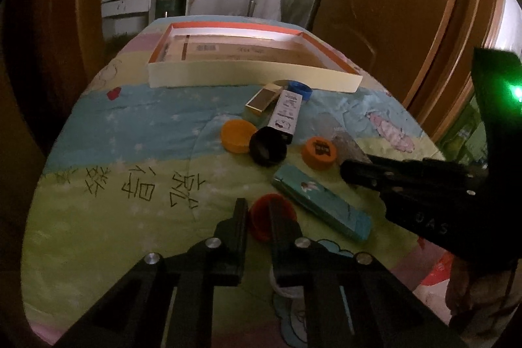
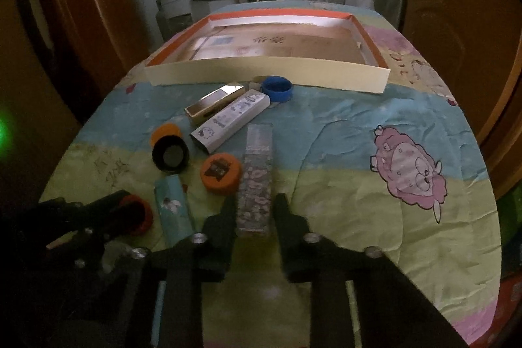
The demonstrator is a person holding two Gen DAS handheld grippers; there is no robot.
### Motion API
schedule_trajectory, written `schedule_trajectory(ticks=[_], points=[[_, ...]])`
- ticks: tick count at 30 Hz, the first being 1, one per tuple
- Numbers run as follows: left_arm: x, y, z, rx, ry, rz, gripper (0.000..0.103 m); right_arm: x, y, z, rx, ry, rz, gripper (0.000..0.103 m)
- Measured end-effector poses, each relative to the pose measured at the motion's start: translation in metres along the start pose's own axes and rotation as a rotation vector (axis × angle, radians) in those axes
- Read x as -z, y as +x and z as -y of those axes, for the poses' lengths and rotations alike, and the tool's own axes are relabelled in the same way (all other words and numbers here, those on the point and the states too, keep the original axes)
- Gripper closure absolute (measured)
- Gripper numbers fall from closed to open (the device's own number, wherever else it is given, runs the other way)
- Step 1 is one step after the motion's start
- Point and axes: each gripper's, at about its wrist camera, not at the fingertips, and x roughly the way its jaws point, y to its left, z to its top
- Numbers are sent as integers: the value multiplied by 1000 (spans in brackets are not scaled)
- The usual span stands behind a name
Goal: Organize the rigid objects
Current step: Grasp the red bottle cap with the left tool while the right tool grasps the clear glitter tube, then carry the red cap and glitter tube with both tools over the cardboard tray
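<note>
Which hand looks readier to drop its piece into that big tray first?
Probably the right. Its gripper is closed on the slim grey patterned box, which points straight at the tray. The left gripper pinches the red cap's rim, behind more clutter.

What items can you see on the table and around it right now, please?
Tray: one, cream walls, orange rim, far end of the table.
Caps: one blue by the tray; two orange mid-table; one black beside them; one red between the left jaws.
Boxes: one gold, one white, side by side; one teal nearest the red cap; one patterned grey between the right jaws.
Tablecloth: one, pastel cartoon print.
Left gripper: black, shut on the red cap.
Right gripper: black, shut on the grey box.
</note>
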Motion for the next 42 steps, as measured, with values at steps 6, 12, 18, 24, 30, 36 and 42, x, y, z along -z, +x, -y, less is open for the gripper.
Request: schedule_trajectory(ticks=[6,12,18,24,30,36,42], points=[[-2,-2,-1,-3,-15,5,91,1,-4,5,-20,16,2,83],[-9,-12,-2,-10,-21,30,91,1,-15,6,-27,16,24,83],[-19,-20,-1,-2,-19,51,91,-1,-29,7,-13,5,52,83],[-31,-30,1,-6,-5,74,91,-3,-41,11,-8,3,79,83],[-49,-37,2,-16,11,91,91,-7,-49,13,-4,-10,100,83],[-70,-42,2,-10,15,116,91,-22,-64,14,3,-43,159,83],[-99,-43,3,-17,20,132,91,-52,-75,20,13,-62,226,83]])
